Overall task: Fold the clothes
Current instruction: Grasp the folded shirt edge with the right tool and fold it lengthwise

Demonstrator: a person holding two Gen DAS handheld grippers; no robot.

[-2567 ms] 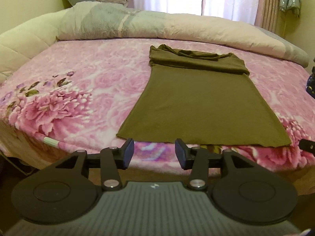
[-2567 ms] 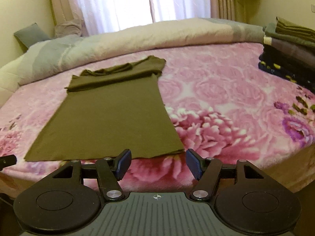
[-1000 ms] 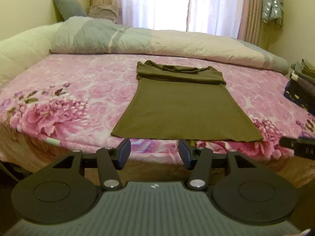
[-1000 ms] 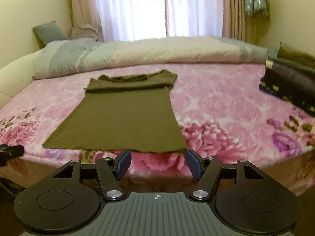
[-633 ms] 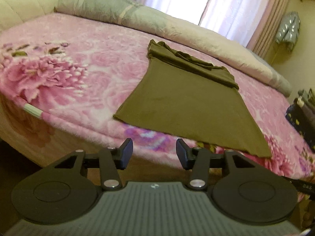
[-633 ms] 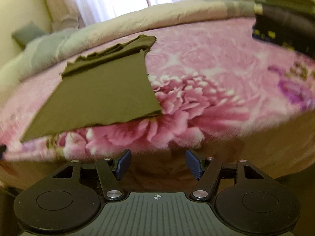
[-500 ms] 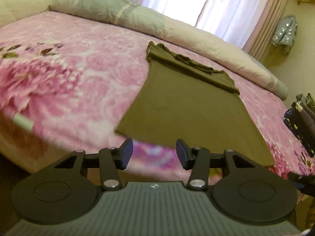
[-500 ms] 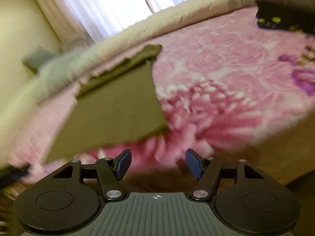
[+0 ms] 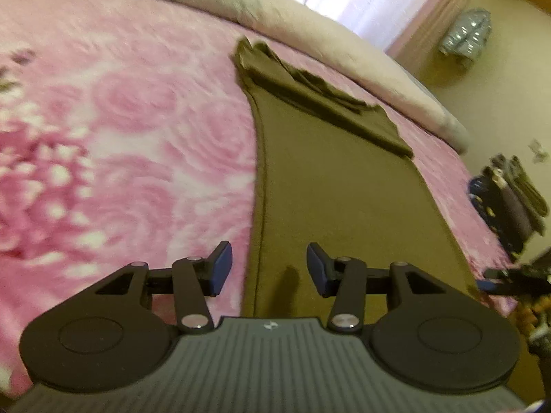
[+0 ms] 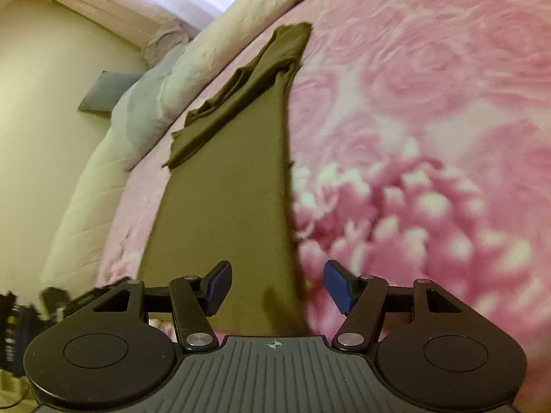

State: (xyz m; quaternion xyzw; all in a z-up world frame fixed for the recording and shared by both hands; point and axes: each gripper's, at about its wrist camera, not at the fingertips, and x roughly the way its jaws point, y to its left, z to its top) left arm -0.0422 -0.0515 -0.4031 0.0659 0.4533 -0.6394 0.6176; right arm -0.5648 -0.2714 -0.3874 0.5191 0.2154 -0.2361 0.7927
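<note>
Item one: a single olive-green knit garment [image 9: 330, 186], lying flat and lengthwise on the pink rose-patterned plush blanket [image 9: 120, 130], its far end already turned over in a narrow band, its near hem at the bed edge.

Change noted: half a second ago I was holding both tools back off the bed edge; now I am bringing them in low over the near hem, one toward each corner. My judgement: I am lining up to take the two hem corners for a lengthwise fold toward the turned band.

Tongs, two:
- left gripper [image 9: 268, 268], jaws standing wide apart, holding nothing, straddling the garment's left edge.
- right gripper [image 10: 277, 287], jaws equally wide, holding nothing, straddling the right edge; its tip is also showing at the edge of the left view.

Surroundings, counted:
- one long rolled duvet in cream and grey [image 9: 310, 31], lying beyond the garment.
- one stack of folded dark clothes [image 9: 509, 199], sitting well apart at the bed's right side; piece count blurred, cannot tell.
- one grey pillow [image 10: 106, 91] against the wall.
</note>
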